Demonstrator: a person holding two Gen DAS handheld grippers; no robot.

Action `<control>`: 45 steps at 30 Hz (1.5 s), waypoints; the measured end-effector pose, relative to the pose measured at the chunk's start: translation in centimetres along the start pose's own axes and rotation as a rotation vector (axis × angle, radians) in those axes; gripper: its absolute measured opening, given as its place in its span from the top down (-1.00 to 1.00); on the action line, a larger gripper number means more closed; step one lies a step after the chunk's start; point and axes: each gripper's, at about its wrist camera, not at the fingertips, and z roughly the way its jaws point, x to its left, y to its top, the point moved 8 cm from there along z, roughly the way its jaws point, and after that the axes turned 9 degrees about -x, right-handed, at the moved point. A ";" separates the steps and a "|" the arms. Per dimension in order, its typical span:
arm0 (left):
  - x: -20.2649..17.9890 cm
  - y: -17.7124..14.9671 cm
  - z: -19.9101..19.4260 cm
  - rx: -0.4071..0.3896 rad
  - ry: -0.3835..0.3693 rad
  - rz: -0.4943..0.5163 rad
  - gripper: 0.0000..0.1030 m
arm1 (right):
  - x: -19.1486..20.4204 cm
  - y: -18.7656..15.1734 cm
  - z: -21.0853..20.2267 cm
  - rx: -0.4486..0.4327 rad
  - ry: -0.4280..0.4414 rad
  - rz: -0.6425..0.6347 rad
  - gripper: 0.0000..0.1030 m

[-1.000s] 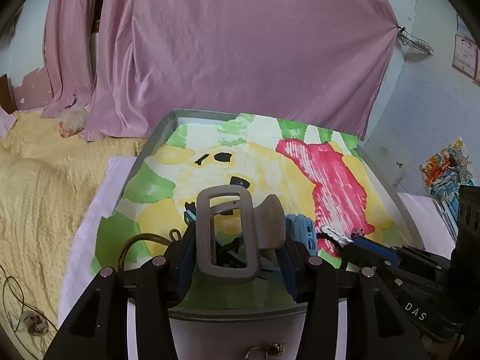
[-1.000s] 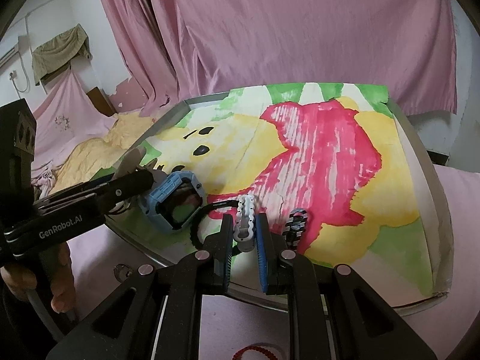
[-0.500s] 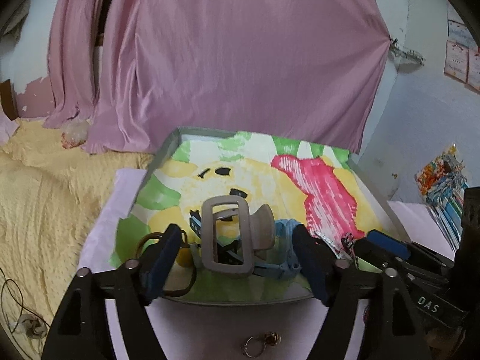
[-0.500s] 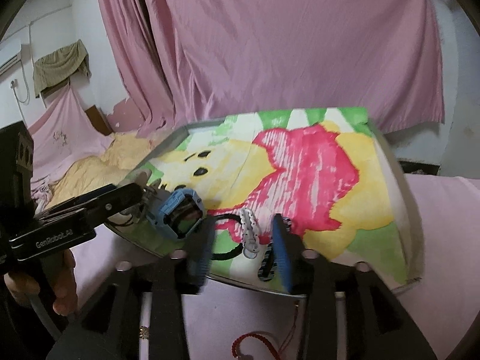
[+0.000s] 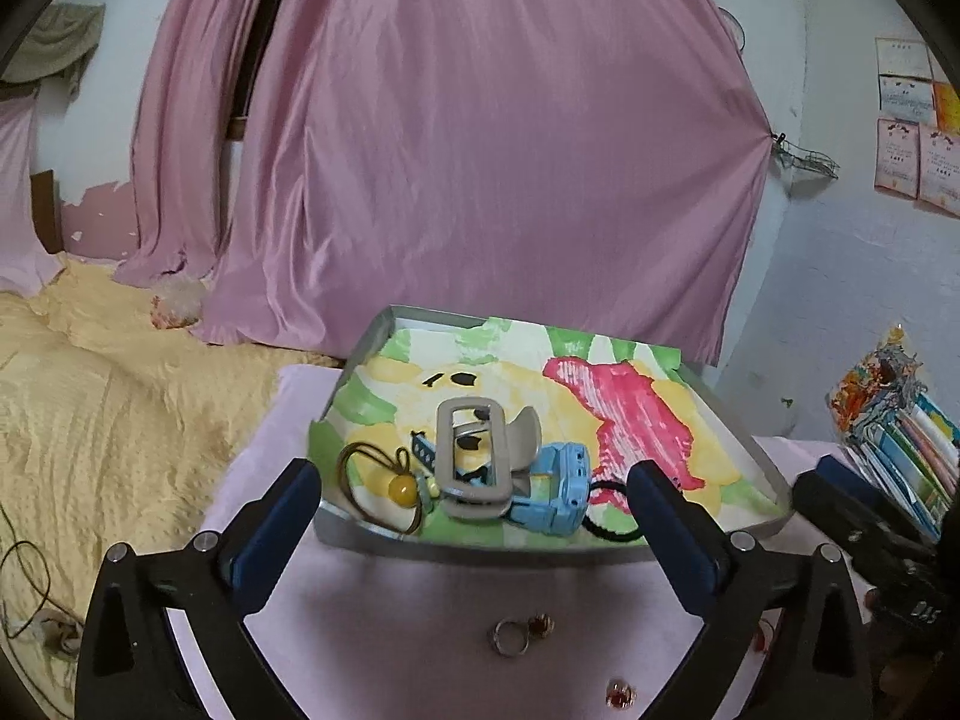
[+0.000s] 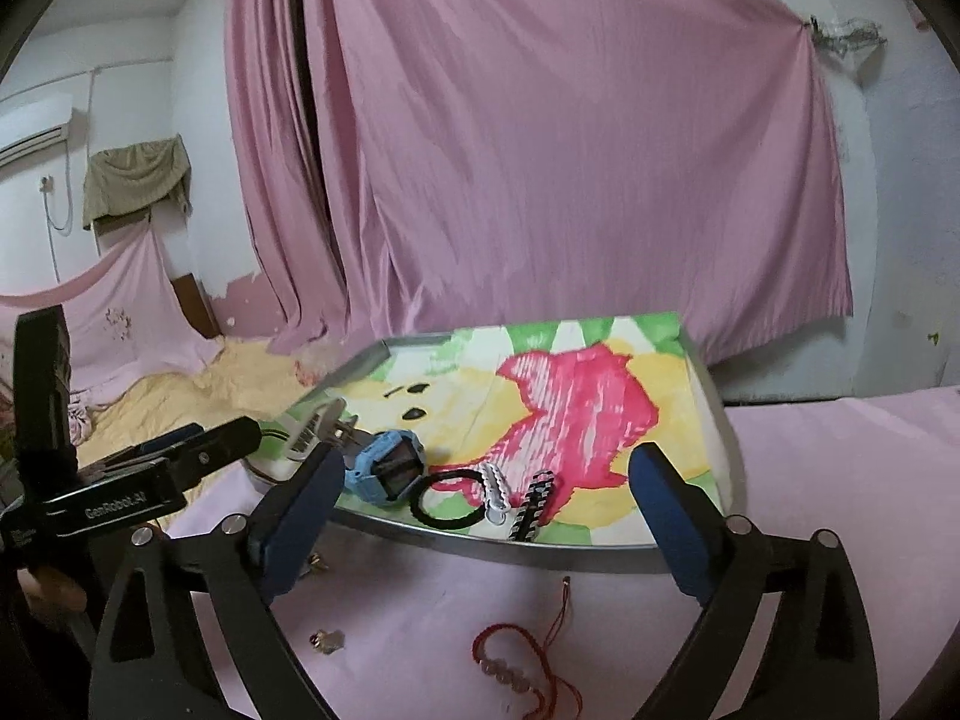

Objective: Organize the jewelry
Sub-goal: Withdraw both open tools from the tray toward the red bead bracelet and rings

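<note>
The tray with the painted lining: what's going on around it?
A person holds two grippers, both open and empty, in front of the tray. In it lie a grey hair claw, blue watch, black hair tie and white clip. A ring and red bracelet wait on the pink cloth.

Pink curtain [image 5: 480,150] hangs behind; yellow blanket [image 5: 108,408] lies left.
</note>
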 end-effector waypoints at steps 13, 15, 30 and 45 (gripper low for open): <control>-1.5 -1.1 -5.6 -0.125 -0.016 0.056 -0.99 | -0.8 -0.7 -5.5 -0.068 -0.052 -0.026 -0.87; -1.7 -1.2 -6.2 -0.133 -0.022 0.059 -0.99 | -1.2 -0.9 -6.2 -0.075 -0.059 -0.025 -0.87; -3.0 -4.0 -7.8 -0.099 -0.054 0.081 -0.99 | -2.5 -2.9 -8.6 -0.026 -0.099 -0.045 -0.88; -3.1 -6.4 -6.3 0.047 -0.063 0.104 -0.99 | -3.7 -4.9 -7.4 0.090 -0.142 -0.057 -0.88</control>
